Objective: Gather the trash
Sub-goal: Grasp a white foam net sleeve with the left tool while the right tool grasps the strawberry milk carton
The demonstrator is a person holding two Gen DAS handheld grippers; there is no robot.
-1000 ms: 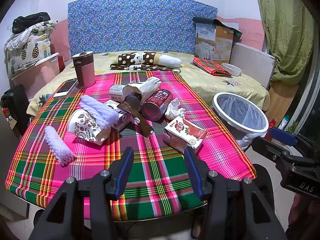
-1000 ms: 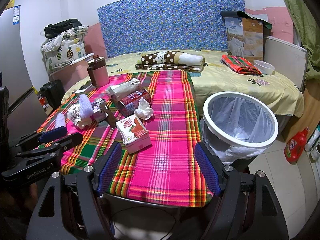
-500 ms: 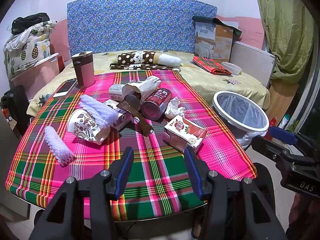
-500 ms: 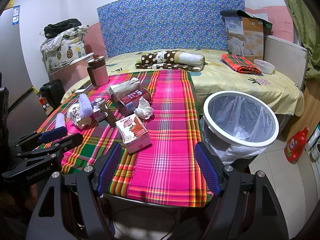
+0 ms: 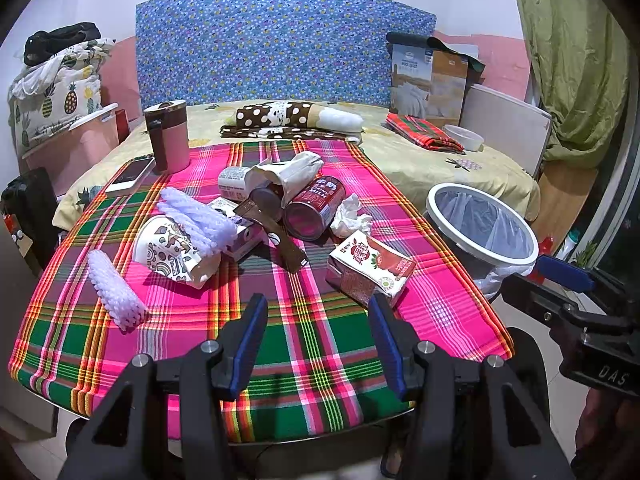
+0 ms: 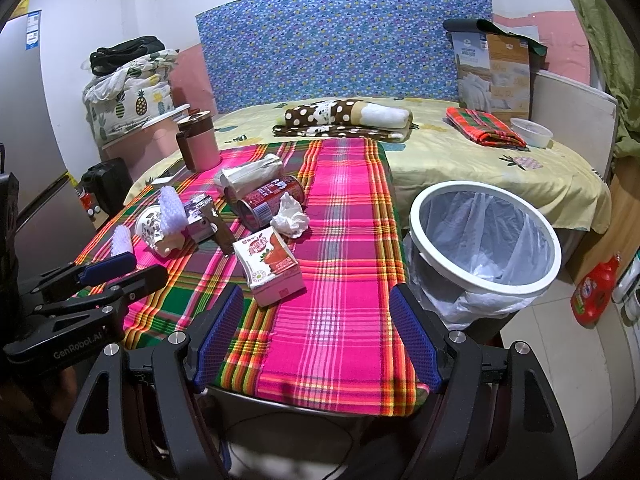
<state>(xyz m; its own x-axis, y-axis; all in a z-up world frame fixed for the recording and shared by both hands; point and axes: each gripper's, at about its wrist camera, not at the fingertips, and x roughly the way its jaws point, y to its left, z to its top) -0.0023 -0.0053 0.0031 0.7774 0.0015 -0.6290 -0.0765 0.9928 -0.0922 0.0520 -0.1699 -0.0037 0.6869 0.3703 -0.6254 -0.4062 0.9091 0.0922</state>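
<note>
White walls close the room, with a pink panel low on the far wall. A blue flowered headboard stands behind a bed under a yellow pineapple-print sheet. Green curtains hang at the right, probably over a window, though none shows. The floor is pale tile. A surface in pink-and-green plaid cloth meets the bed's foot. Folded bedding is stacked at the left.

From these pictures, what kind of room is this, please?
Most likely a bedroom at home: a bed with a padded floral headboard, folded bedding stacked at the side, and a small table under a plaid cloth beside a lined bin.
</note>
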